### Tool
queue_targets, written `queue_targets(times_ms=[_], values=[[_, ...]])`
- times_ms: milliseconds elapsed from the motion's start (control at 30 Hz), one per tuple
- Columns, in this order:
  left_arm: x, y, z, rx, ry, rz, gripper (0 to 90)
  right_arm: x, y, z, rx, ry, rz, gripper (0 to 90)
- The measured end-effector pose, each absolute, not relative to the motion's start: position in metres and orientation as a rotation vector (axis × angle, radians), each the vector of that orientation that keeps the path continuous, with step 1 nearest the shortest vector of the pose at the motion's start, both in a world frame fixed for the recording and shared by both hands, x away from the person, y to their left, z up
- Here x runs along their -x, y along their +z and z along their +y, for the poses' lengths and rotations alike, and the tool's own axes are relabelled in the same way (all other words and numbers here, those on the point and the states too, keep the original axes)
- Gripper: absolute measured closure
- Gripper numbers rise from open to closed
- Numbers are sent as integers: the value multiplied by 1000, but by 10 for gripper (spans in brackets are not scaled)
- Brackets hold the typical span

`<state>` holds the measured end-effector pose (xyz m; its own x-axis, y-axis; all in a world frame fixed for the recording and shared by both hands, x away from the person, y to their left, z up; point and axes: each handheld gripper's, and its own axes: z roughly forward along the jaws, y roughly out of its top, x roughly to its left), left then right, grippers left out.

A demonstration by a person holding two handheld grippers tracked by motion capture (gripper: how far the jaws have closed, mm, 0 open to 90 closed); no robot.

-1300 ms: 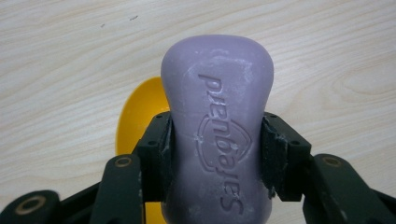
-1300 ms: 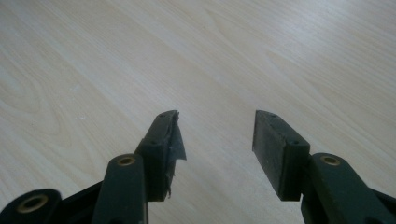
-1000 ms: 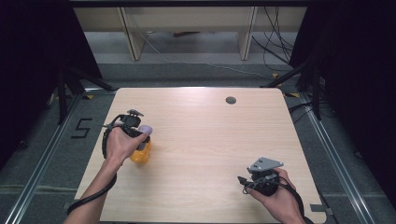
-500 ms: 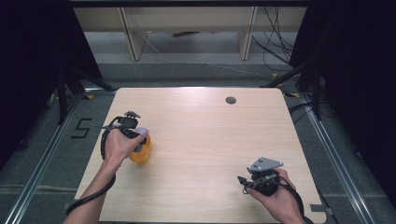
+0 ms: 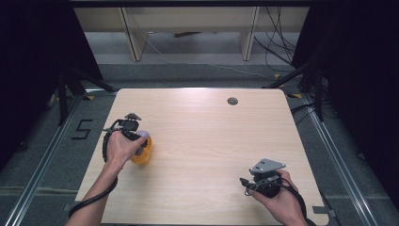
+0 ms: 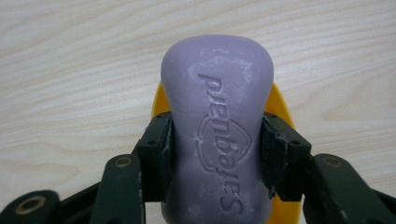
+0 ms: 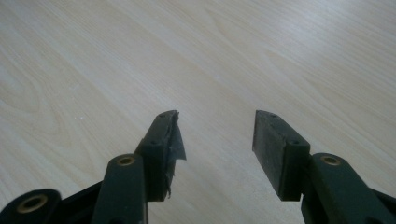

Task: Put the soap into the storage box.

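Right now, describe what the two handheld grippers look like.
Both have black fingers with small screw holes and brass-coloured pivot pins. The right gripper carries a grey three-cornered plate on top; the left gripper has one too. A black cable trails from each along bare forearms.

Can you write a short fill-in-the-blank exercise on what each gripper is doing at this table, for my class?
1. The left gripper is shut on a ____ bar of soap.
2. Under the soap lies a ____ dish.
3. The right gripper has its jaws ____, with nothing between them.

Missing words: purple; yellow; open
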<state>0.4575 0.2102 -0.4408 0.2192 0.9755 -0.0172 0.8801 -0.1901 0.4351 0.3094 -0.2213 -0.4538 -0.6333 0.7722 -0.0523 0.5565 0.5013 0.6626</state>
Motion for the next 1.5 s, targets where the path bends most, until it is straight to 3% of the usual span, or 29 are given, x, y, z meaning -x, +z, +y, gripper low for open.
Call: queue_targets(times_ms=[1133, 1500], values=[[-458, -452, 206, -2173, 312, 1787, 480, -309, -453, -220, -1130, 879, 2414, 507], [-452, -424, 204, -2139, 395, 1702, 409, -310, -454, -220, -1114, 877, 2414, 506]])
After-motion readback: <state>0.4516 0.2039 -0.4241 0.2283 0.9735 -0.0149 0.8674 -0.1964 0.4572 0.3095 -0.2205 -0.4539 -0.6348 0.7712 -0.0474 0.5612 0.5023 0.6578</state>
